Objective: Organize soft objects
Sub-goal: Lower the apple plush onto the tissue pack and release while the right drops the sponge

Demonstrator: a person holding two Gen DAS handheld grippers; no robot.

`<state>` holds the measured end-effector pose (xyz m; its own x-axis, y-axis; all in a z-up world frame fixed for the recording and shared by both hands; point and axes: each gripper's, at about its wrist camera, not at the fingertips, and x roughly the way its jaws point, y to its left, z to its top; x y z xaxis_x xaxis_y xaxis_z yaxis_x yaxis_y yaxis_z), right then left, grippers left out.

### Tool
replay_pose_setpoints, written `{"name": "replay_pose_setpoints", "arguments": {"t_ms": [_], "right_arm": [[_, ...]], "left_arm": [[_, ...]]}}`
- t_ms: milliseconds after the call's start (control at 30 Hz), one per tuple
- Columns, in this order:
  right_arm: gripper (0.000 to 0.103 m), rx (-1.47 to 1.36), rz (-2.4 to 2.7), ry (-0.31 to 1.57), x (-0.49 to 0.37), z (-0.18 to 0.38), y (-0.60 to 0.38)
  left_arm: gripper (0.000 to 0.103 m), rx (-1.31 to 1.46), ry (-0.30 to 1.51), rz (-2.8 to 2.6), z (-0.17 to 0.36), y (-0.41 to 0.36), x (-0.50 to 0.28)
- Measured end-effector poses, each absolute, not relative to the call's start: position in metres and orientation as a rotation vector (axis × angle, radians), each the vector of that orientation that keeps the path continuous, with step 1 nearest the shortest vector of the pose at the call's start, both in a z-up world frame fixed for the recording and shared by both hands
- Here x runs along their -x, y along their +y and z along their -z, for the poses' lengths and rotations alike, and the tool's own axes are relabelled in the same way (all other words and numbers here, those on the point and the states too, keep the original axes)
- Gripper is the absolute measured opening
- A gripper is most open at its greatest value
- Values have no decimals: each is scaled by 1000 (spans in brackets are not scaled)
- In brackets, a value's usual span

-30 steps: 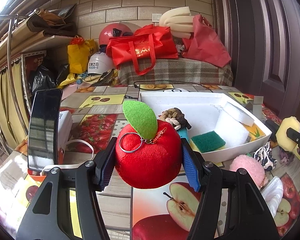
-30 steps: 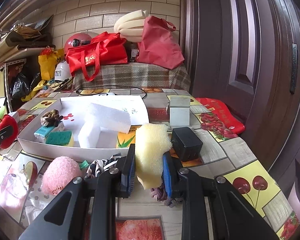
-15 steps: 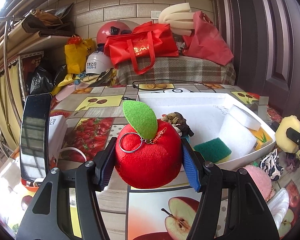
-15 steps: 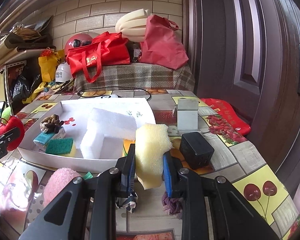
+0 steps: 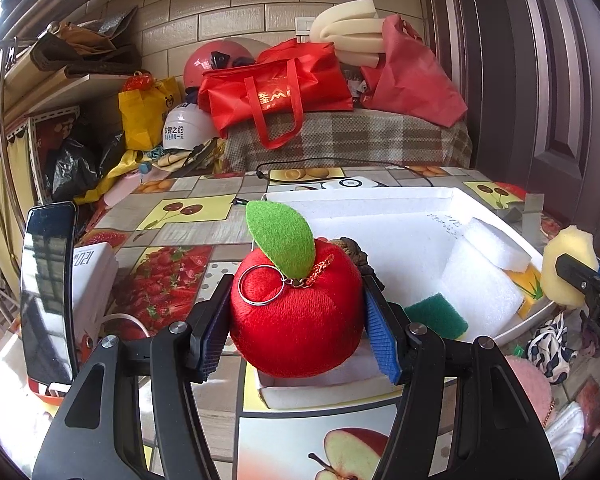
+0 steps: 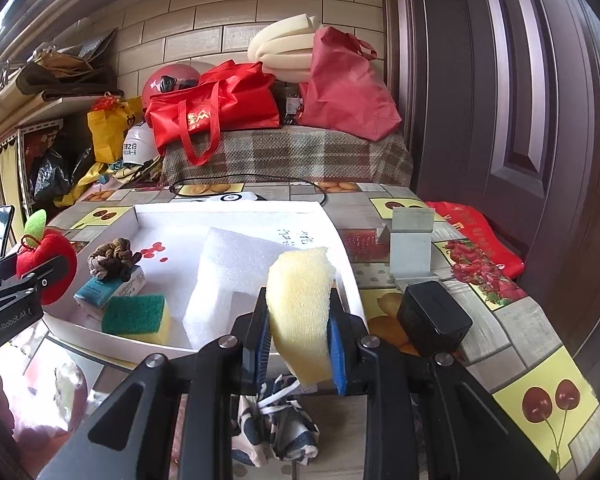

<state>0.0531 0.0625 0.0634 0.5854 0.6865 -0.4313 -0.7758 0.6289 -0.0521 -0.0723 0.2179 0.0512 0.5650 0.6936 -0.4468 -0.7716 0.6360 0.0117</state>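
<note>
My left gripper (image 5: 298,314) is shut on a red plush apple (image 5: 300,336) with a green felt leaf and a key ring. The apple hangs over the near left corner of the white tray (image 5: 380,196). My right gripper (image 6: 300,344) is shut on a yellow sponge (image 6: 300,300), which is squeezed between the blue pads above the tray's near right rim (image 6: 352,280). In the tray lie white foam blocks (image 6: 236,280), a green-and-yellow scrub sponge (image 6: 136,316), a brown knotted rope (image 6: 112,258) and a small blue pack (image 6: 108,290). Each view shows the other gripper at its edge.
A phone (image 5: 48,288) stands upright left of the tray. To the tray's right are a black box (image 6: 434,316), a grey bracket (image 6: 412,244) and a red pouch (image 6: 476,236). A pink fluffy ball (image 5: 528,384) and patterned cloth (image 6: 276,428) lie in front. Bags and helmets crowd the back.
Both grippers have moved forward to the tray with their loads. The apple now hangs over the tray's near corner, and the sponge has come over its near rim.
</note>
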Motion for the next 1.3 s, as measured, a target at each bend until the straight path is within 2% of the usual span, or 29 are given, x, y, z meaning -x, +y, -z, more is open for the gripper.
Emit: {"name": "replay_pose_setpoints", "arguments": {"t_ms": [500, 667, 833, 1067, 1133, 1167, 1200, 1300], "right_arm": [[26, 341, -1011, 501, -58, -53, 106], [25, 301, -988, 560, -75, -49, 120], [25, 193, -948, 563, -97, -53, 120], [24, 246, -997, 510, -79, -56, 136], [25, 260, -1001, 485, -74, -57, 140], [25, 262, -1002, 471, -71, -58, 141], [27, 272, -1004, 463, -69, -58, 142], [62, 283, -981, 438, -67, -59, 142]], "left_arm": [[62, 150, 556, -777, -46, 230, 25], [62, 141, 544, -787, -47, 235, 18], [62, 198, 490, -826, -50, 250, 23], [62, 178, 500, -813, -50, 253, 10], [64, 162, 511, -783, -50, 251, 5], [68, 158, 516, -767, -50, 250, 4], [73, 157, 515, -762, -50, 250, 4], [83, 180, 483, -806, -52, 253, 11]]}}
